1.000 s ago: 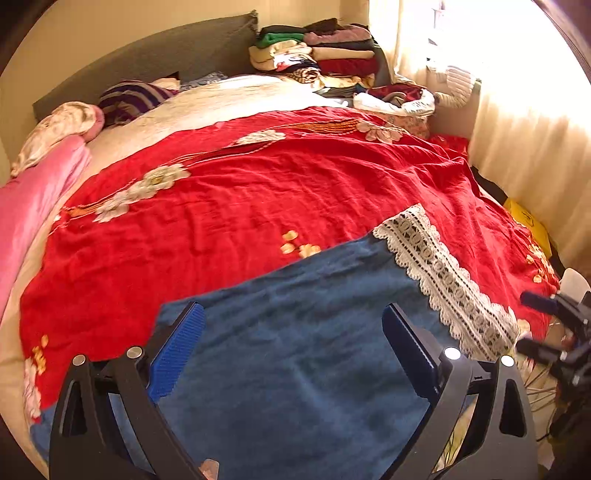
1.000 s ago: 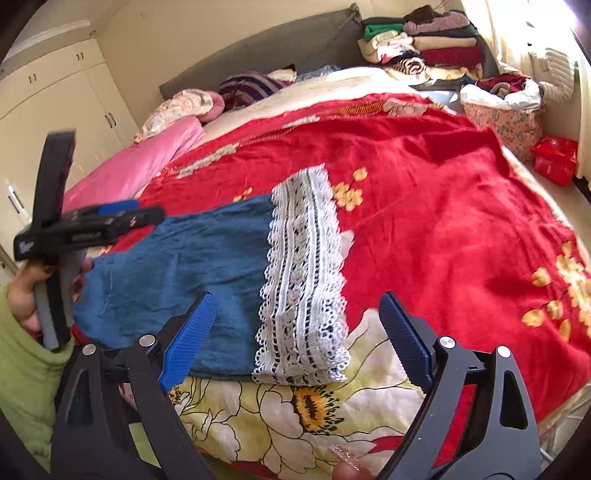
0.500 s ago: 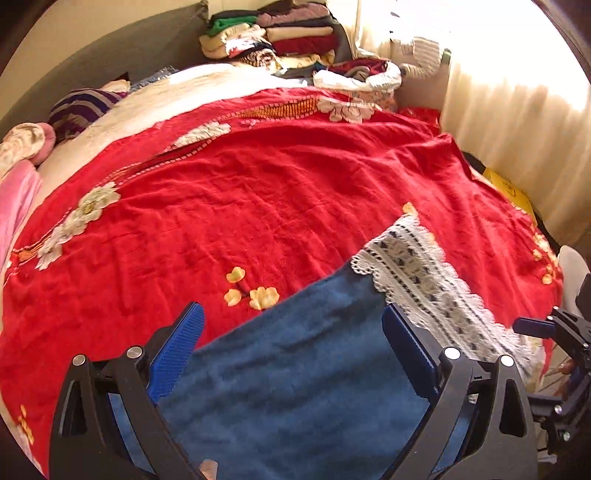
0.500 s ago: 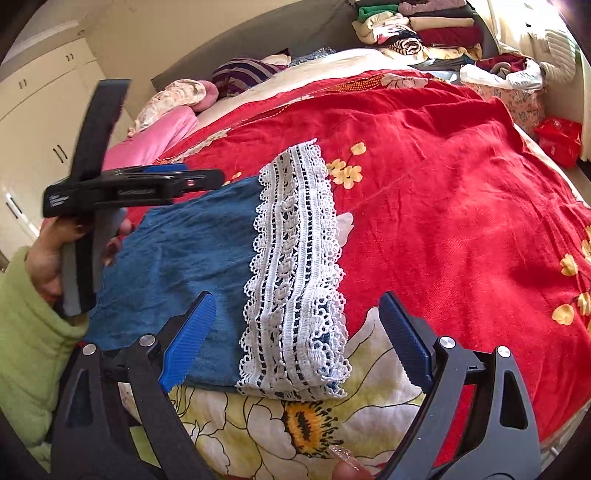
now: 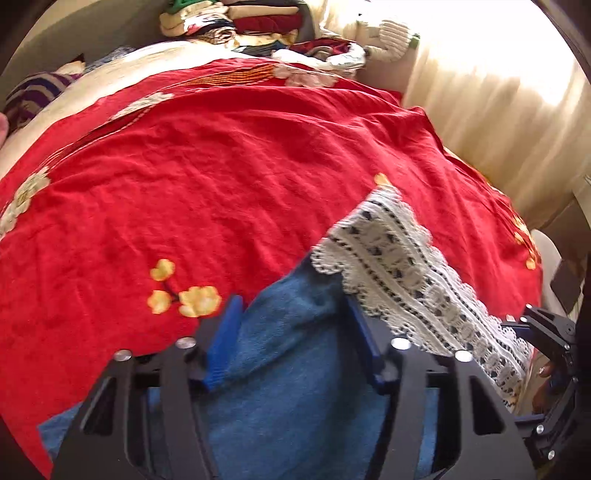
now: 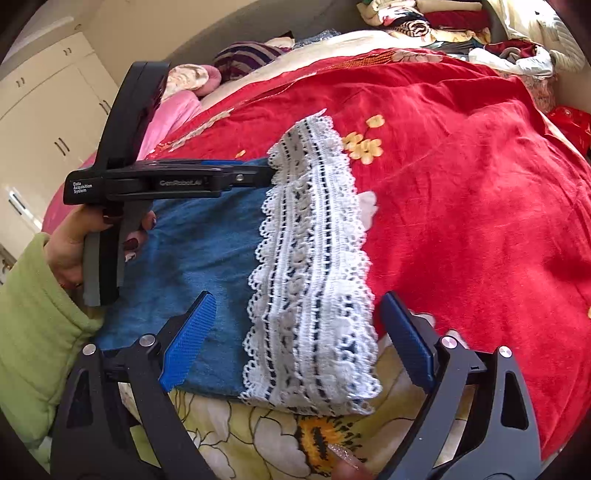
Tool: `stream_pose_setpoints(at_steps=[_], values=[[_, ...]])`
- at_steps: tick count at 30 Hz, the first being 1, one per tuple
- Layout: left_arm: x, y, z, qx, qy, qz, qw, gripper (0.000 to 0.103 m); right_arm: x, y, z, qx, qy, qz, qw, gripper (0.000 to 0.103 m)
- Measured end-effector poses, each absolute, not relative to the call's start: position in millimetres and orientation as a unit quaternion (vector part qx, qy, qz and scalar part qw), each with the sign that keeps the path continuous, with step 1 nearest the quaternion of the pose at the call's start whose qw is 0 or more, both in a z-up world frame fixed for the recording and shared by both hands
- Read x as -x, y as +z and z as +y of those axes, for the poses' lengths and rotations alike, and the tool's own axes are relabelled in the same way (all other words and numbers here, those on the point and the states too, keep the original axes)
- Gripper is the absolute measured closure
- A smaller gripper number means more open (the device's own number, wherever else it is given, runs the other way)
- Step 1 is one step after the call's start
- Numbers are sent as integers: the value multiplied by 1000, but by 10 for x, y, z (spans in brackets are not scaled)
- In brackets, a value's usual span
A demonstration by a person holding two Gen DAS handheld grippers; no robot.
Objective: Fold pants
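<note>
Blue denim pants (image 6: 207, 236) with a wide white lace hem (image 6: 314, 266) lie on the red floral bedspread (image 6: 461, 206) near the bed's front edge. In the left wrist view the pants (image 5: 295, 398) and the lace hem (image 5: 406, 273) fill the bottom. My left gripper (image 5: 291, 325) is over the denim beside the lace, its jaws half closed around a raised fold of cloth. It also shows in the right wrist view (image 6: 266, 171), at the far edge of the pants. My right gripper (image 6: 295, 332) is open, its fingers astride the near end of the lace hem.
A pile of folded clothes (image 5: 251, 18) sits at the head of the bed. Pink bedding (image 6: 173, 110) and a striped pillow (image 6: 251, 53) lie at the far left. A cream curtain (image 5: 498, 92) hangs on the right. A yellow flowered sheet (image 6: 258, 424) shows at the bed's front edge.
My left gripper has moved forward and right along the pants toward the lace hem, and its jaws have narrowed over the denim. My right gripper has moved closer to the lace, still open.
</note>
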State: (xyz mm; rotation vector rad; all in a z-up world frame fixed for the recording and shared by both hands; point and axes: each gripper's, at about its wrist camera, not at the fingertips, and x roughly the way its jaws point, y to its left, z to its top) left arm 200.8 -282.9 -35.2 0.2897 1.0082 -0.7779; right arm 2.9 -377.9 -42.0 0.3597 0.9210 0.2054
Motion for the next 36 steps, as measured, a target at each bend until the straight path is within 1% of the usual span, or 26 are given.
stream_pose_setpoints(at_steps=[3,4,5,6,7,8,9,13,19,24,26,27,29,31,32,35,36], values=[[-1967,-357,-2854,-132,-362,471,793,64,-71,-438,-3714,-170,119,447,870,32],[-1955,-358,-2871,-136,-360,473,793,74,-84,-440,-3690,-165,121,449,870,37],[-1931,-350,-2889,-140,-359,473,792,78,-97,-445,-3663,-157,122,451,870,41],[-1894,-336,-2914,-150,-355,467,796,81,-107,-441,-3648,-152,124,451,871,53],[-1862,-323,-2930,-160,-351,461,799,84,-110,-424,-3639,-154,130,447,872,72],[-1855,-310,-2929,-163,-350,458,801,85,-105,-409,-3635,-156,138,444,872,80],[-1846,-290,-2909,-157,-350,455,804,86,-111,-385,-3616,-156,151,440,871,83],[-1824,-175,-2750,-113,-362,449,809,91,-89,-219,-3481,-150,177,421,877,84],[-1698,172,-2185,-38,-361,409,837,92,-76,103,-3115,-117,221,392,886,84],[-1671,239,-1635,4,-332,399,854,91,-143,275,-2626,-86,270,382,880,84],[-1654,158,-1401,23,-314,406,858,89,-214,256,-2393,-72,287,387,873,84],[-1655,100,-1273,36,-300,414,859,84,-244,233,-2308,-66,293,391,870,84],[-1660,-11,-1004,68,-271,430,859,79,-317,148,-2109,-52,300,405,862,84],[-1623,-70,-662,121,-243,432,860,78,-386,64,-1902,-38,307,420,853,84],[-1589,-65,-512,141,-231,427,863,78,-395,43,-1785,-25,311,422,851,84],[-1434,13,-53,187,-189,394,880,71,-439,51,-1530,9,320,420,849,84],[-1365,38,93,199,-176,382,885,68,-396,46,-1461,17,323,421,848,82]])
